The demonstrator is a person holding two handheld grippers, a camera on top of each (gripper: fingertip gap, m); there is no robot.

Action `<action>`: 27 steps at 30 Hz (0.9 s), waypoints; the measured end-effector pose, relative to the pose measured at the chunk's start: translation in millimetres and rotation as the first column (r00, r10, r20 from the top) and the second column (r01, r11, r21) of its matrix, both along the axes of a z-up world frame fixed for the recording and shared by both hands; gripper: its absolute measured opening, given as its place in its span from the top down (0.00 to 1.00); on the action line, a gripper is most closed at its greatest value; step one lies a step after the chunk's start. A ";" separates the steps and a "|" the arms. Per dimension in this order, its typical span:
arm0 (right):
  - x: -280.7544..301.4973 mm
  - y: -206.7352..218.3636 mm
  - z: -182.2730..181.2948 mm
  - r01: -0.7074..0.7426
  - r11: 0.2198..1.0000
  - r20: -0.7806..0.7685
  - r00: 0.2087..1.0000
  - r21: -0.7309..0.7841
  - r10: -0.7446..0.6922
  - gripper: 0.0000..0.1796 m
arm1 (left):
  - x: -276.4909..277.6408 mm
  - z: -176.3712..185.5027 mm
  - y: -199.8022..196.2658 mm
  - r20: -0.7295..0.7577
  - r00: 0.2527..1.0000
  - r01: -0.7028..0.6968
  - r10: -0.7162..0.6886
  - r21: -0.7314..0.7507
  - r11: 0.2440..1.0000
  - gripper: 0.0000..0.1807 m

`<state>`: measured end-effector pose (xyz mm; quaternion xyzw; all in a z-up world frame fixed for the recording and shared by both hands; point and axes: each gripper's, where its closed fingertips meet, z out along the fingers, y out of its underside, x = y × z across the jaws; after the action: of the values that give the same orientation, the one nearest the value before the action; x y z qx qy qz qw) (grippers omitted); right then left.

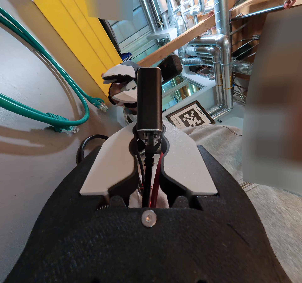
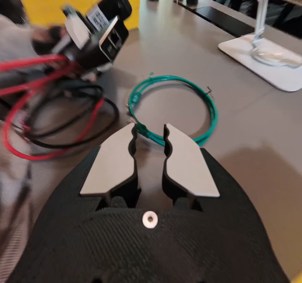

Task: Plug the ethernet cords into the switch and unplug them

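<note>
Switch lifted, no green cord plugged yet.

You are clamping the left gripper (image 1: 149, 128) on the switch (image 1: 149, 99), holding it off the table (image 2: 179, 50). Your right gripper (image 2: 149, 125), jaws apart and empty, is nearing the green cords (image 2: 210, 105), coiled on the table with 2 plugs (image 1: 102, 105) free. Judged: plugging and unplugging both remain.

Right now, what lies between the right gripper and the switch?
In the right wrist view, bare table and the green cord lie between right gripper and switch.
</note>
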<state>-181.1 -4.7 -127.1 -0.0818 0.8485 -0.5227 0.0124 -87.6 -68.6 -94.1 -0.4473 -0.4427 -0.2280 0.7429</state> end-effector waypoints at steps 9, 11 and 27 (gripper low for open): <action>-3.9 -12.9 -45.8 -0.056 0.972 -0.381 0.914 0.228 0.142 0.82 | -1.4 -2.7 1.1 0.012 1.000 0.004 -0.005 0.011 1.000 0.86; -5.3 -15.6 -45.4 -0.072 0.974 -0.469 0.867 0.214 0.167 0.93 | -1.5 -2.9 0.9 0.013 1.000 0.002 -0.002 0.010 1.000 0.86; 1.7 -35.6 21.3 -0.017 1.000 -0.990 0.137 0.016 0.019 0.97 | 4.3 -21.5 20.5 0.121 0.990 0.093 -0.078 -0.124 0.988 0.86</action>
<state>-179.5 -40.3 -105.8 -0.4149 0.6474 -0.3397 -0.5417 -83.2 -48.0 -115.6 -0.4990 -0.4792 -0.2560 0.6752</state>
